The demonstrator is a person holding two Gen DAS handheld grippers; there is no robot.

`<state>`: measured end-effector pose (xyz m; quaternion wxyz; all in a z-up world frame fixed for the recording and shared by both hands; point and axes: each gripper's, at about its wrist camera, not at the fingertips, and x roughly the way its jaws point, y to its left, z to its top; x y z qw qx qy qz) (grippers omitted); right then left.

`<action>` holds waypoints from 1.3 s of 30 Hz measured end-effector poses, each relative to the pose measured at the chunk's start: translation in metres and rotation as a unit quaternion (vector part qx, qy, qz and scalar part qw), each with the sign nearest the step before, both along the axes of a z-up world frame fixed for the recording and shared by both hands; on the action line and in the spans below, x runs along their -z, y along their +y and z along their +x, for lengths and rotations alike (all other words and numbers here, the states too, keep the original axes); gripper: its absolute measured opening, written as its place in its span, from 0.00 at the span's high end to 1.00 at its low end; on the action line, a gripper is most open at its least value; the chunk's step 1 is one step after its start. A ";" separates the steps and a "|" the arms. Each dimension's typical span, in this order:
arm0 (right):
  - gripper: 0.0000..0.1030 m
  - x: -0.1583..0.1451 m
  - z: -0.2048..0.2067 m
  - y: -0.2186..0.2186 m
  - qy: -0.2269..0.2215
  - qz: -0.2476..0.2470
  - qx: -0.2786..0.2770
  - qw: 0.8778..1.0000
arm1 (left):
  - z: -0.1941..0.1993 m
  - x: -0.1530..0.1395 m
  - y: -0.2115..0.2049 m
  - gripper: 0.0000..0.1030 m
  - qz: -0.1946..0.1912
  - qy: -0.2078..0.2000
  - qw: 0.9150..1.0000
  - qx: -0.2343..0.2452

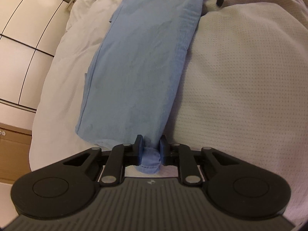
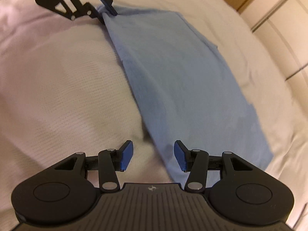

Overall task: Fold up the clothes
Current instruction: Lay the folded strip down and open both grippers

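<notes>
The left gripper (image 1: 151, 150) is clamped on a bunched corner of the light blue garment (image 1: 142, 67), its two blue-padded fingers (image 1: 139, 146) pressed in from both sides, with a roll of cloth bulging out behind them. No readable writing shows; only a small pale emblem (image 1: 150, 182) sits on the ribbed grey body of the tool, and the same mark appears on the other one.

The right gripper (image 2: 153, 156) stands with its jaws wide apart and nothing between them. It hovers low over the garment's near end, one pad above the cream waffle-weave blanket (image 2: 63, 88) and the other over the blue cloth's edge.

The garment lies folded into a long strip along the bed, on the white sheet (image 1: 63, 67), with one long side touching the blanket. The two tools face each other from opposite ends of the strip. Pale cabinet doors (image 1: 21, 25) stand beside the bed.
</notes>
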<state>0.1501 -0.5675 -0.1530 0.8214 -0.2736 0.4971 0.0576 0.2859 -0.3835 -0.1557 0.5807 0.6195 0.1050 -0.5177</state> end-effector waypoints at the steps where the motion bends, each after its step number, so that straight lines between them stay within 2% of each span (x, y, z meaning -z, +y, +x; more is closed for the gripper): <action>1: 0.54 0.005 0.001 -0.003 0.002 -0.010 0.005 1.000 | 0.002 0.002 0.001 0.88 0.002 -0.002 1.000 -0.005; 2: 0.56 0.009 0.002 -0.005 0.004 -0.021 0.010 1.000 | 0.004 0.003 0.002 0.89 0.003 -0.003 1.000 -0.010; 4: 0.75 0.015 0.001 -0.018 0.009 -0.036 0.029 0.999 | 0.013 0.006 0.009 0.94 0.007 -0.006 0.999 -0.033; 6: 0.84 0.013 -0.009 -0.042 0.015 -0.052 0.059 0.997 | 0.022 0.009 0.018 0.96 0.010 -0.008 0.998 -0.056; 10: 0.90 0.014 -0.038 -0.096 0.042 -0.096 0.113 0.988 | 0.034 0.010 0.034 1.00 0.023 -0.009 0.996 -0.083; 14: 0.90 0.012 -0.065 -0.128 0.066 -0.123 0.127 0.982 | 0.022 0.004 0.035 0.97 0.012 -0.013 0.998 -0.064; 17: 0.78 0.004 -0.072 -0.127 0.062 -0.128 0.124 0.982 | 0.012 -0.002 0.035 0.93 0.002 -0.016 0.999 -0.048; 19: 0.67 -0.001 -0.070 -0.116 0.048 -0.128 0.116 0.984 | 0.005 -0.005 0.035 0.80 -0.004 -0.018 0.999 -0.037; 21: 0.61 -0.003 -0.065 -0.104 0.035 -0.128 0.101 0.986 | -0.002 -0.009 0.035 0.72 -0.011 -0.021 0.999 -0.027; 24: 0.63 0.005 -0.055 -0.090 0.031 -0.119 0.076 0.990 | -0.010 -0.006 0.025 0.71 -0.020 -0.029 0.999 -0.008; 26: 0.76 0.013 -0.048 -0.089 0.036 -0.115 0.073 0.990 | -0.011 0.002 0.014 0.72 -0.022 -0.037 0.999 0.004; 27: 0.96 0.016 -0.045 -0.093 0.042 -0.113 0.078 0.990 | -0.010 0.005 0.009 0.73 -0.020 -0.038 0.999 0.006; 28: 1.00 0.018 -0.044 -0.098 0.048 -0.113 0.083 0.989 | -0.006 0.008 0.004 0.75 -0.015 -0.038 0.999 0.003; 30: 1.00 0.019 -0.052 -0.113 0.053 -0.123 0.089 0.987 | 0.000 0.011 -0.001 0.81 -0.007 -0.038 0.999 -0.001; 36: 1.00 0.003 -0.078 -0.142 0.080 -0.141 0.136 0.977 | 0.007 0.009 0.007 0.82 0.009 -0.042 0.999 0.004; 38: 0.93 -0.007 -0.081 -0.135 0.072 -0.126 0.141 0.979 | 0.007 0.008 0.013 0.82 0.016 -0.039 0.999 0.005; 39: 0.85 -0.012 -0.081 -0.131 0.067 -0.116 0.142 0.981 | 0.008 0.007 0.014 0.81 0.018 -0.038 0.999 0.004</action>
